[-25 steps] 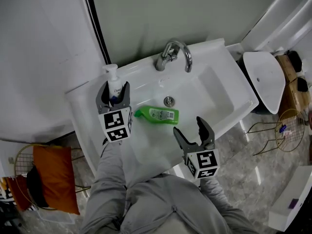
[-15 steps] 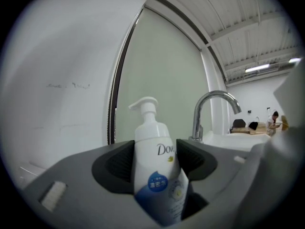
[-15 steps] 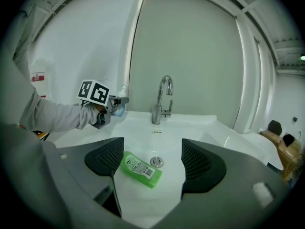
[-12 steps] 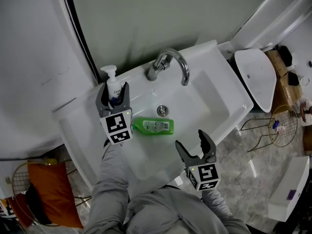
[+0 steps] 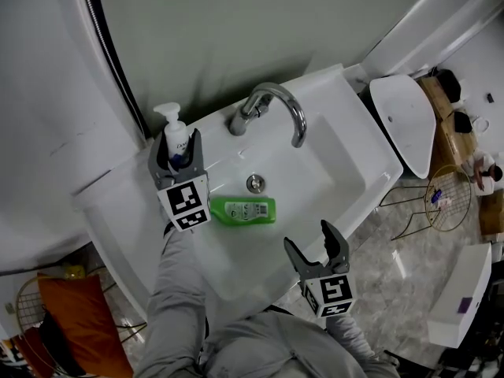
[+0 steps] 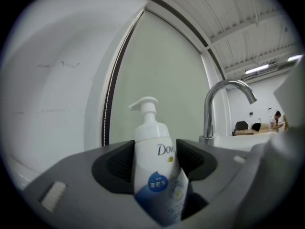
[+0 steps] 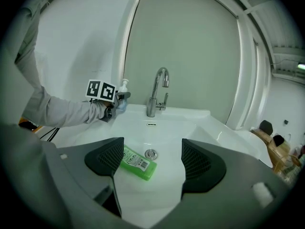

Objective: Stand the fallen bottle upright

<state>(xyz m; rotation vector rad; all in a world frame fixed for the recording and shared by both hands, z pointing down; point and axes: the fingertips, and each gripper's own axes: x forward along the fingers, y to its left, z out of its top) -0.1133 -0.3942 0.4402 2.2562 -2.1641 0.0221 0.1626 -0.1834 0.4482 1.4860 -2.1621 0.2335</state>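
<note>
Two bottles at one white sink; all places below taken from the drain.

- Green bottle: lying flat on its side in the basin, just on the near side of the drain, close to it. Long axis runs left to right across the basin. Label with barcode faces up. Nothing touches it.
- Pump bottle: white, with a blue lower label, upright on the sink rim to the left of the drain and further back. Pump head up, spout pointing left.
- Left gripper: level, on the pump bottle. Its own view shows both dark fingers pressed to the bottle's sides, clamped on the body below the pump collar. Marker cube sits left of the drain, near the green bottle's left end but apart from it.
- Right gripper: over the sink's front edge, on the near side of the drain and a little right, tilted down toward the basin. Fingers stand wide apart with nothing held; through the gap its own view shows the drain and the green bottle well ahead in the basin.
- Faucet: chrome, arched, straight behind the drain on the back rim, spout curving toward the basin.
- Grey sleeves run from both grippers back to the person at the near side of the drain.
- Floor, far right of the drain: wire stand, white box. Far left and near: orange cushion.
</note>
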